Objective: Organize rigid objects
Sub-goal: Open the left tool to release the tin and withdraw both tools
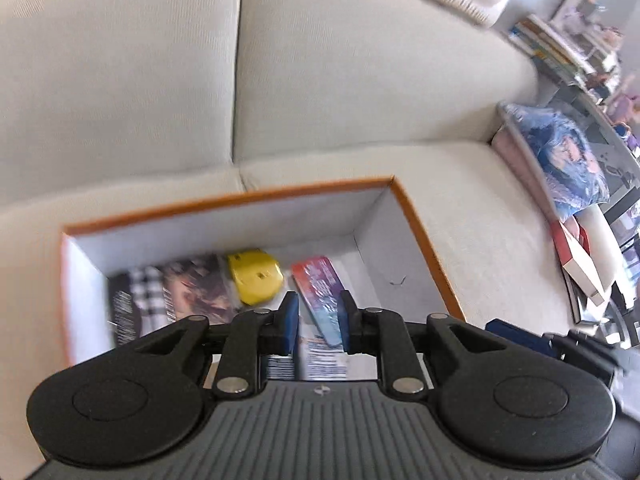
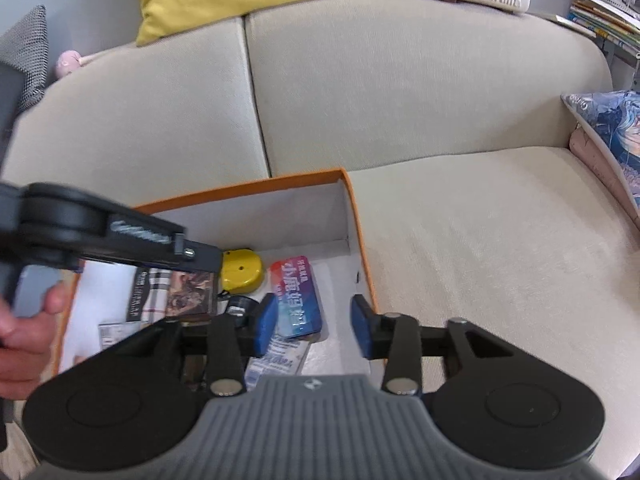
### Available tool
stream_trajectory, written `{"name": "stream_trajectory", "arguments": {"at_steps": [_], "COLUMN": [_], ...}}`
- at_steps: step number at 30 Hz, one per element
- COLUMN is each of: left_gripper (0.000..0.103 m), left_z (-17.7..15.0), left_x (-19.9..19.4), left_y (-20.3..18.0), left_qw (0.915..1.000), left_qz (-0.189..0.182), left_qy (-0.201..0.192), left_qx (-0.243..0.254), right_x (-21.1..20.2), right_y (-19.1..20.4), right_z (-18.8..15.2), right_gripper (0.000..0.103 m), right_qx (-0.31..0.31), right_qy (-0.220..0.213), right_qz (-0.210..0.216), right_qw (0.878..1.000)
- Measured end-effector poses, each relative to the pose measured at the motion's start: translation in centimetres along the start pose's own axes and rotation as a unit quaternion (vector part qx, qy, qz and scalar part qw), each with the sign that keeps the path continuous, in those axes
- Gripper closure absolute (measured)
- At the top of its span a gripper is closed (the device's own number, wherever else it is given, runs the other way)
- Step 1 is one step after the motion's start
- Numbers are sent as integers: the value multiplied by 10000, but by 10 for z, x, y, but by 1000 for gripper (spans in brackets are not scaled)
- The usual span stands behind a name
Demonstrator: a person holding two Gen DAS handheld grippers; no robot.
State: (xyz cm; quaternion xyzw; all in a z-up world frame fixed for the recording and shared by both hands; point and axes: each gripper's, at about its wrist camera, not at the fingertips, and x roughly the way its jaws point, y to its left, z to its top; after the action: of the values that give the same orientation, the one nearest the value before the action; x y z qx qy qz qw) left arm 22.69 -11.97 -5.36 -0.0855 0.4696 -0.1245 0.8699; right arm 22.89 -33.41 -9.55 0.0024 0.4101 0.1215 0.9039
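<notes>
Both your grippers hang over the orange-rimmed white cardboard box [image 2: 362, 240] on the sofa, because that's the collecting bin: left gripper [image 1: 319, 322] and right gripper [image 2: 314, 326] are parted and empty, with the red-blue flat tin [image 2: 296, 296] already inside.

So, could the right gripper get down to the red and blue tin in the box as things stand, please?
Probably yes. The right gripper hangs open above the box with the red and blue tin lying uncovered below it. The left gripper sits off to the side.
</notes>
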Motion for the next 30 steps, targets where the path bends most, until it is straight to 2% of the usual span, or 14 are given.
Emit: {"name": "stream_trajectory", "arguments": {"at_steps": [5,10,15,17,21,25,29,30], "left_gripper": [72,67,43,37,15,11,11,11], "left_z": [-17,-42,-69,-79,-95,-110,-119,-122], "left_x": [-51,-95,-124,-129,-142,-149,-144,-141], "left_y": [3,6,8,9,15,20,27,27], "left_qw": [9972,9881,9737,9687,9642,9591,9652,9668], "left_qz": [278,759,1334,1541,1747,1944,1838,1810], "left_qy": [-675,-1292,-1770,-1841,-1926,-2013,-1851,-1793], "left_qx": [149,337,534,632,514,417,207,199], "right_x": [-26,-53,-76,-82,-90,-98,-100,-100], "right_y": [9,24,42,50,65,78,86,87], "right_z": [-12,-27,-44,-50,-58,-65,-77,-80], "right_gripper": [50,46,41,38,31,18,17,14], "right_qx": [14,-95,-197,-192,-233,-247,-178,-165], "right_qy": [-128,-308,-505,-541,-642,-861,-1108,-1125], "right_qz": [70,192,369,425,508,435,263,211], "right_qw": [9999,9993,9978,9974,9964,9950,9933,9933]}}
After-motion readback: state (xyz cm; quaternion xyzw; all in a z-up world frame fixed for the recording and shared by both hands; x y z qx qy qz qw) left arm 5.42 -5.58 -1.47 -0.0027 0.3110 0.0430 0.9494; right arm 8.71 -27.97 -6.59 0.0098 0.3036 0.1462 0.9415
